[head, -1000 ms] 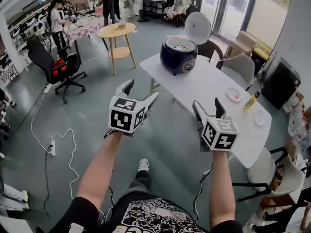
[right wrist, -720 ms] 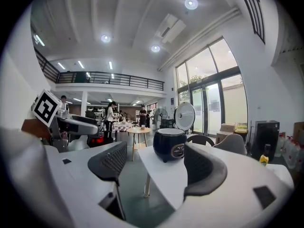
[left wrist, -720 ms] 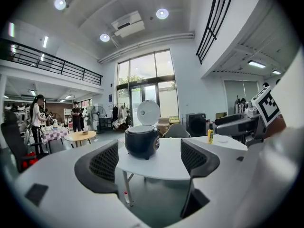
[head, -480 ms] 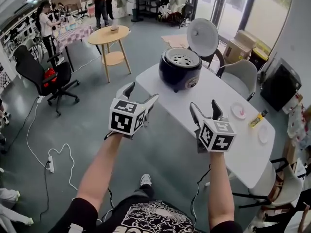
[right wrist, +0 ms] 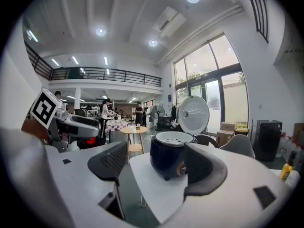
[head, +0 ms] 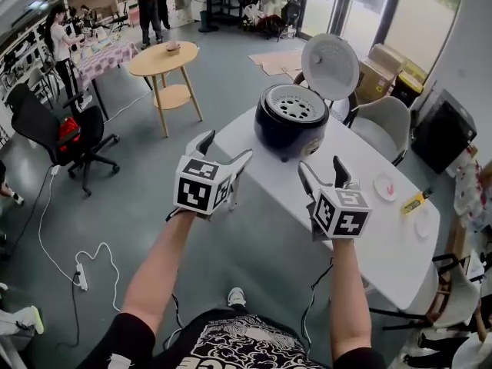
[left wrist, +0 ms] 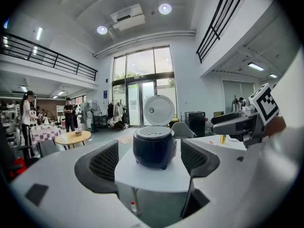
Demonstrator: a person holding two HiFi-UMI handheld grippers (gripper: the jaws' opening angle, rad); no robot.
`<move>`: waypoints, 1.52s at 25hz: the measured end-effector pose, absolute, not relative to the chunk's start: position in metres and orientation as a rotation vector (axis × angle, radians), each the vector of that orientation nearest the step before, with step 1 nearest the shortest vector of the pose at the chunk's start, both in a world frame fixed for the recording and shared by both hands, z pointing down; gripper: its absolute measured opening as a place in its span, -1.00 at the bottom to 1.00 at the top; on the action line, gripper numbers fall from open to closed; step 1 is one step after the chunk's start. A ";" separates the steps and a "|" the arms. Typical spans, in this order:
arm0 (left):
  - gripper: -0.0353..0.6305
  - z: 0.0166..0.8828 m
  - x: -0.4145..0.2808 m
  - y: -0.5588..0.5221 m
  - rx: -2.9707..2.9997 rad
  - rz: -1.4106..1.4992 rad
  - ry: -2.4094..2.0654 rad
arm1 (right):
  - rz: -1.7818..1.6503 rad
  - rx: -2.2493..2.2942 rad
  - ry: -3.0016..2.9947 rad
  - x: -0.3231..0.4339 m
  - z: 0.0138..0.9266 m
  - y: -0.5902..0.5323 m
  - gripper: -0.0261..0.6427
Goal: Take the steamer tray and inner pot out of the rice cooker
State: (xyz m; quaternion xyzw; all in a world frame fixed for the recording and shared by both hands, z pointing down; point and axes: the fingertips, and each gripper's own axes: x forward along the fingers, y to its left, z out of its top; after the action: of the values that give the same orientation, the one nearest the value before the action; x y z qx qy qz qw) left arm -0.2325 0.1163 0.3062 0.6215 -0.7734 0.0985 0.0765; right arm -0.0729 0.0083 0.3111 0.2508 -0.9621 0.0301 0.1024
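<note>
The left gripper [head: 225,146] and right gripper [head: 320,166] are hovering short of the bench [head: 361,167], jaws spread and empty, evidently lining up on the open rice cooker [head: 290,125], whose steamer tray [head: 298,104] is sitting in its mouth.

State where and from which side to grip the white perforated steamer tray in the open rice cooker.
Likely its near rim, from above: the white perforated steamer tray lies flat in the dark rice cooker, and the raised white lid blocks the back.
</note>
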 end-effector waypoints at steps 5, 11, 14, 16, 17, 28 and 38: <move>0.29 0.309 -0.256 0.097 1.893 0.273 -2.281 | 0.074 0.755 -2.821 -0.096 0.312 -0.004 0.20; 0.29 0.312 -0.274 0.072 1.929 0.258 -2.256 | 0.032 0.732 -2.812 -0.117 0.308 -0.022 0.20; 0.29 0.317 -0.282 0.058 1.944 0.260 -2.245 | 0.004 0.693 -2.802 -0.131 0.311 -0.036 0.20; 0.29 0.320 -0.287 0.048 1.950 0.266 -2.243 | -0.010 0.656 -2.789 -0.140 0.313 -0.046 0.20; 0.29 0.321 -0.291 0.043 1.952 0.270 -2.243 | -0.018 0.635 -2.781 -0.146 0.314 -0.052 0.20; 0.29 0.330 -0.354 -0.057 1.942 0.287 -2.249 | -0.126 0.370 -2.601 -0.230 0.330 -0.166 0.21; 0.29 0.342 -0.400 -0.149 1.885 0.306 -2.255 | -0.174 0.117 -2.352 -0.304 0.372 -0.262 0.23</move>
State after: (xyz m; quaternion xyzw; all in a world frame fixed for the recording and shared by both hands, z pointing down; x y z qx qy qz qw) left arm -0.4005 -0.1486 0.3418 0.6352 -0.7597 0.1032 0.0932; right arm -0.3035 -0.2618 0.3718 0.0458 -0.9211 -0.0682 0.3805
